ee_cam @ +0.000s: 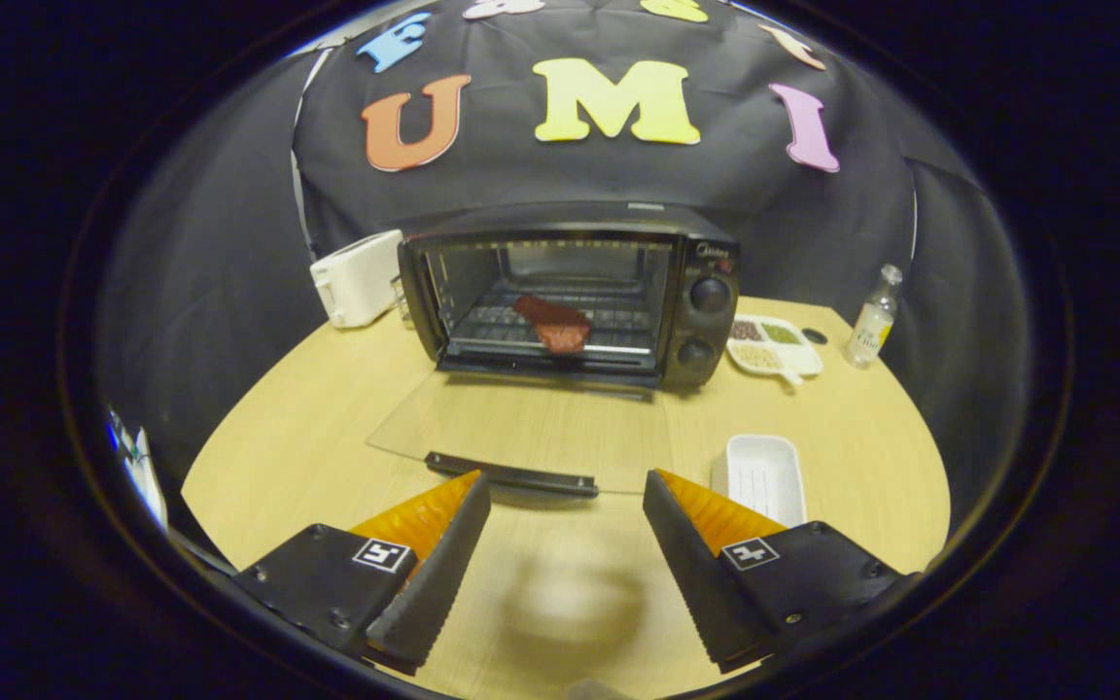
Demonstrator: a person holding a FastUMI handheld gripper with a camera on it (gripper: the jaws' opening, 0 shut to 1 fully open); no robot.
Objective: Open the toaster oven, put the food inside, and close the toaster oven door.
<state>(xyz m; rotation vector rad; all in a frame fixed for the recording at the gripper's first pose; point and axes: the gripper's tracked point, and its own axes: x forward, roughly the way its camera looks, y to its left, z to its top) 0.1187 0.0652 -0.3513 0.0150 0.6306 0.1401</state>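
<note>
While the jaws [567,491] stand wide apart and hold nothing above the worktop [307,418] | toaster oven [570,292] beyond them, glass door [521,428] folded flat, its handle [511,474] just ahead of the jaws | food [552,323] on the rack inside | white tray [764,476] beside the right jaw.

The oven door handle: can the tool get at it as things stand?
Probably yes. The tool is open and holds nothing, and the handle of the lowered door lies just ahead of its fingers, with no other thing between. The white tray sits off to the side.
</note>
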